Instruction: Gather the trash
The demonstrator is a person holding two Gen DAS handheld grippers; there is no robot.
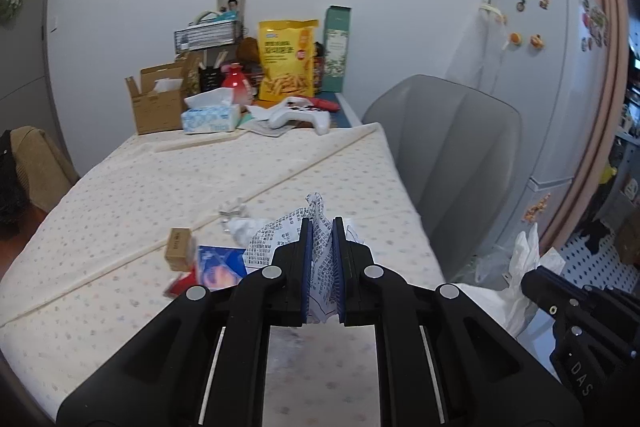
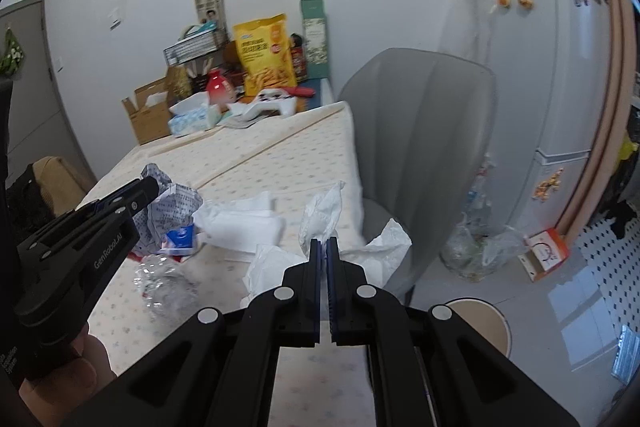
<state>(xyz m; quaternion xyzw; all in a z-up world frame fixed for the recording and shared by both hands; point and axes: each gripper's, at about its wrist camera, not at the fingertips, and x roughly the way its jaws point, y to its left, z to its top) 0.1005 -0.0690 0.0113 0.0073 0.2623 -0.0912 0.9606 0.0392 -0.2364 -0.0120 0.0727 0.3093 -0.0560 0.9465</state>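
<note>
both grippers are tipped down a bit over the near end of the table [image 1: 120, 187]. the left gripper [image 1: 322, 227] has its jaws clamped on a crumpled printed paper [image 1: 292, 223] – the sheet sticks up between the blue pads, lifted off the cloth. in the right wrist view you can see a hand [image 2: 80, 367] wrapped round its handle at the lower left, and "genrobot.ai" is printed on the side. the right gripper [image 2: 324, 247] is pinched shut on the edge of a white plastic bag [image 2: 324, 211], which hangs beside the grey chair [image 1: 448, 147]. from the left view its body reads "das".

more trash lies on the cloth near the paper: a small brown box [image 1: 179, 249], a blue packet [image 1: 220, 265], white tissue [image 2: 244, 223] and clear wrap [image 2: 164, 279]. the yellow snack bag [image 1: 287, 59] at the far end has writing, too small to read.
</note>
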